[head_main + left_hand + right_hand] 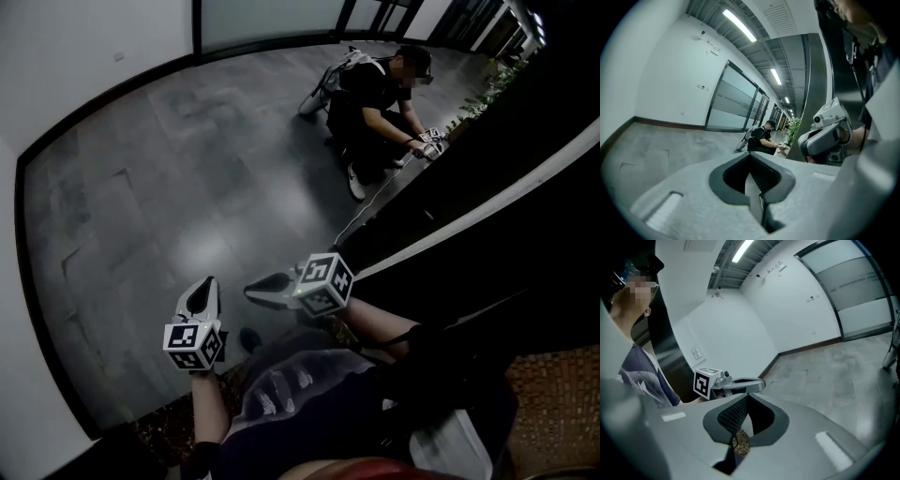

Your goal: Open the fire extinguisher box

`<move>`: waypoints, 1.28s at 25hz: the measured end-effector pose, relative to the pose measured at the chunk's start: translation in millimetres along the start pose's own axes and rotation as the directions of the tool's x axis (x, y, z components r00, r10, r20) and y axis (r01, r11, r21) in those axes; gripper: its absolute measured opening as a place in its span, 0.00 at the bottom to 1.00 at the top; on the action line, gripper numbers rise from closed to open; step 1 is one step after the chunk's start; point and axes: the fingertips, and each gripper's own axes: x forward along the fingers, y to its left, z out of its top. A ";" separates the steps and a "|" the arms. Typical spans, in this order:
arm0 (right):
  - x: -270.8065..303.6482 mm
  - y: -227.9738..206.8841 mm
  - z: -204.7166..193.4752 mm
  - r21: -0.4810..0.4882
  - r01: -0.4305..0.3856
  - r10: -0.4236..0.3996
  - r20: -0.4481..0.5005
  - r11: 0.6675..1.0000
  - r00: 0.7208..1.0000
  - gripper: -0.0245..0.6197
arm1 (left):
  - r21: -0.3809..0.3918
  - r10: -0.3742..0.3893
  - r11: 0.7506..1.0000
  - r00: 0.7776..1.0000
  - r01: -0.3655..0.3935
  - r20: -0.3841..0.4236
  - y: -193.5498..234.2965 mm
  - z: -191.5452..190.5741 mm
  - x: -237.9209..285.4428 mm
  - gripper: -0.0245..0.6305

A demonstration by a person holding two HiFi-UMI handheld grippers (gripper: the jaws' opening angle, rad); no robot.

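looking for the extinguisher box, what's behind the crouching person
A light backpack sits on the grey floor at the back of the crouching person. No box shows there. Their body covers part of it.

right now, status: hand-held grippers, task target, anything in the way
Left hand-held gripper shut, empty. Right hand-held gripper shut, empty. No box in view. Crouching person ahead.

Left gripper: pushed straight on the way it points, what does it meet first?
Probably the grey tiled floor, well short of the crouching person in black; nothing nearer shows, though depth is unclear.
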 end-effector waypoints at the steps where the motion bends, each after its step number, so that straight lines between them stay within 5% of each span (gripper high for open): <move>1: 2.0 -0.2 -0.1 -0.008 0.002 -0.002 -0.006 1.000 1.000 0.04 | -0.006 -0.004 1.000 1.000 0.004 -0.002 1.2 -0.4 3.0 0.04; 16: 15.5 -30.2 47.1 0.024 0.008 -0.010 0.061 1.000 0.998 0.04 | -0.006 -0.074 0.997 0.997 0.074 -0.035 22.2 15.0 44.6 0.04; 23: -0.6 -87.1 63.1 0.070 0.030 -0.039 0.119 0.997 0.992 0.04 | 0.016 -0.121 0.992 0.984 0.124 -0.129 21.4 19.8 94.9 0.04; 32: -22.3 -148.1 90.4 0.137 -0.007 -0.020 0.193 0.991 0.981 0.04 | 0.087 -0.117 0.988 0.981 0.131 -0.155 24.5 53.5 147.8 0.04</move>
